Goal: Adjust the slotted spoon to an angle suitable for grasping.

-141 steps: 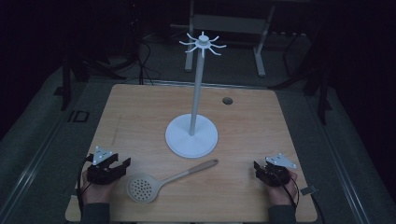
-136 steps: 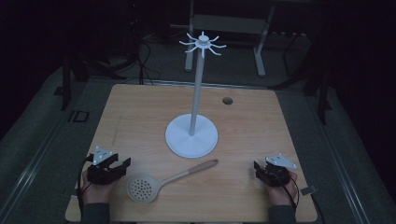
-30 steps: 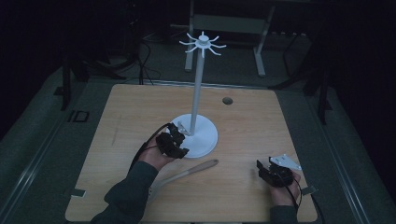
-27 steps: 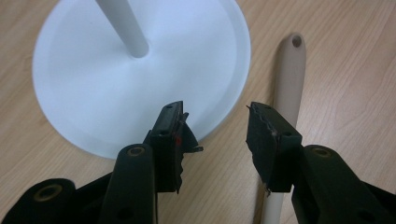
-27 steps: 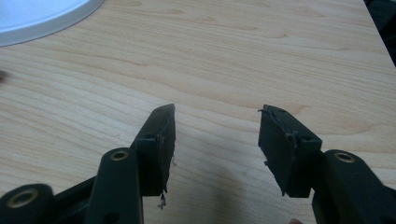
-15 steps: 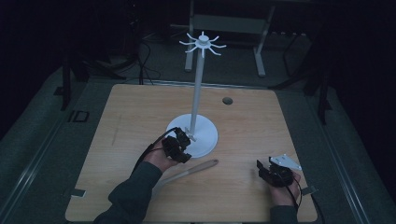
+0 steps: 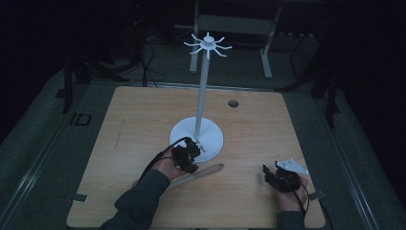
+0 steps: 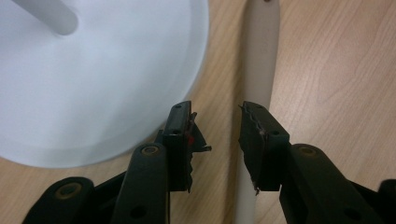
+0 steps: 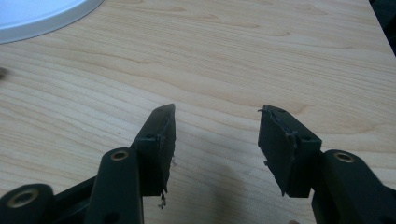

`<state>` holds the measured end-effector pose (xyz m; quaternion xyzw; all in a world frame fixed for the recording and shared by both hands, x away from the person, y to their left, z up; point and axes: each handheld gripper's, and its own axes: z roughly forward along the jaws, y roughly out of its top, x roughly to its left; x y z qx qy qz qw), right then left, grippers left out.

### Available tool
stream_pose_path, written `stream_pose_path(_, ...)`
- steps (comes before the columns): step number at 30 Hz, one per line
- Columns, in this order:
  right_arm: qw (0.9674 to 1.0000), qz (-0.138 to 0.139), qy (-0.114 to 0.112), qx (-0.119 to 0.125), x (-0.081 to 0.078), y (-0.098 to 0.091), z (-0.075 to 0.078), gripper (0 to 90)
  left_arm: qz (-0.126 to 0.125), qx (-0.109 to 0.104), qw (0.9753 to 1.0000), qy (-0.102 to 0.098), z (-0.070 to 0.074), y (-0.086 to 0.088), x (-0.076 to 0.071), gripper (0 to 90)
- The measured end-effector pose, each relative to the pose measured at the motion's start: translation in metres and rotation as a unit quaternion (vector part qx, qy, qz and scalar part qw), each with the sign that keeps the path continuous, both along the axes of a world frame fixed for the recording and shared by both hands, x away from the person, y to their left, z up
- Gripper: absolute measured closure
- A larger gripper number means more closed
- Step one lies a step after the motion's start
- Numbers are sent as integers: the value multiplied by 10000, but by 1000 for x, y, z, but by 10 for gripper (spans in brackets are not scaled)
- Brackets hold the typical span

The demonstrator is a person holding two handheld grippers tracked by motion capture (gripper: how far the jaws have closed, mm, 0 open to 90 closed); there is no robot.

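Observation:
A pale wooden skimmer spoon lies on the table; its handle (image 7: 207,170) shows in the high view and its head is hidden under the left forearm. My left gripper (image 7: 190,156) hovers low between the handle and the white stand's round base (image 7: 203,135). In the left gripper view my left gripper (image 8: 217,130) is open with only wood in the gap. The handle (image 8: 259,60) runs under the right-hand jaw, and the base (image 8: 93,79) lies to the left. My right gripper (image 7: 280,176) rests near the front right, and in its own view my right gripper (image 9: 217,135) is open over bare wood.
The stand's thin white pole (image 7: 202,93) rises to a ring of hooks (image 7: 208,45). A small dark hole (image 7: 233,103) sits in the wooden tabletop (image 7: 134,124) behind the base. The base's rim (image 9: 37,16) shows in the right gripper view.
The left gripper has travelled from the table's front left to the stand's base, and in the last second edged right over the spoon handle. The right gripper has barely moved.

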<state>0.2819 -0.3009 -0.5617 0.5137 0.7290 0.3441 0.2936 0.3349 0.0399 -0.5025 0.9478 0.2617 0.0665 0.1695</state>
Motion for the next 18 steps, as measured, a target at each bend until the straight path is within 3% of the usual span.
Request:
stream_pose_path(7,10000,11,24,-26,0,0,-1,458,-63,96,9998,158,-6,-4,-1,668)
stream_pose_path(13,10000,19,23,-34,0,0,-1,457,-191,298,9991,252,-12,-9,-2,666)
stream_pose_path(18,10000,21,22,-35,0,0,-1,455,-262,313,9987,299,-13,-13,-2,672)
